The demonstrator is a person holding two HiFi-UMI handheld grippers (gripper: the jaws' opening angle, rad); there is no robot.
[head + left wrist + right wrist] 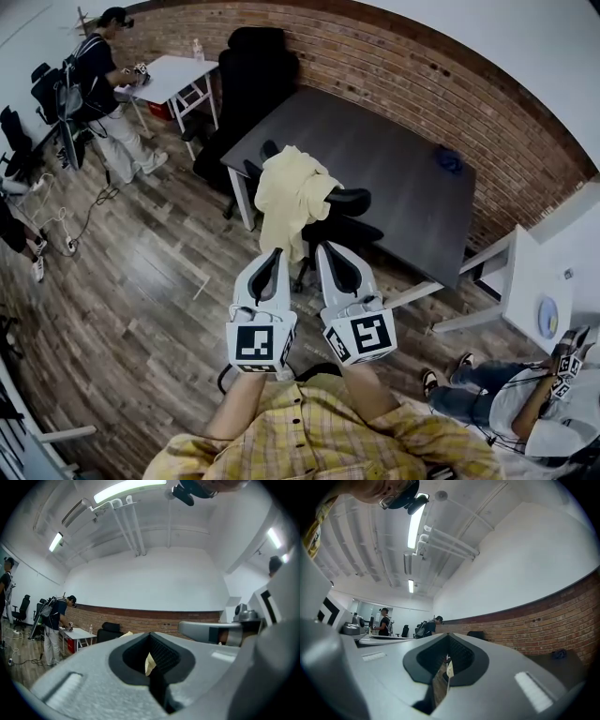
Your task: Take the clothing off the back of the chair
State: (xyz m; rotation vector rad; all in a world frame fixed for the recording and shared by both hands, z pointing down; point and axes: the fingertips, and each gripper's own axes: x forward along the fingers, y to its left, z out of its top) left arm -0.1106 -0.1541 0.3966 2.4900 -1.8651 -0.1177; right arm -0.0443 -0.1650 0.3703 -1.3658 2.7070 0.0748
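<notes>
Approach step: my left tool and right tool are both shut and empty, just short of the yellow garment draped over the office chair back at the table's near edge. Next I need a tool opened, then pinch the fabric and lift clear.

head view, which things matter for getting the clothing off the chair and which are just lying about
Job: yellow garment, the chair it drapes, left gripper, right gripper.
Lying about: dark table, blue object on it, white table, bottle.
</notes>
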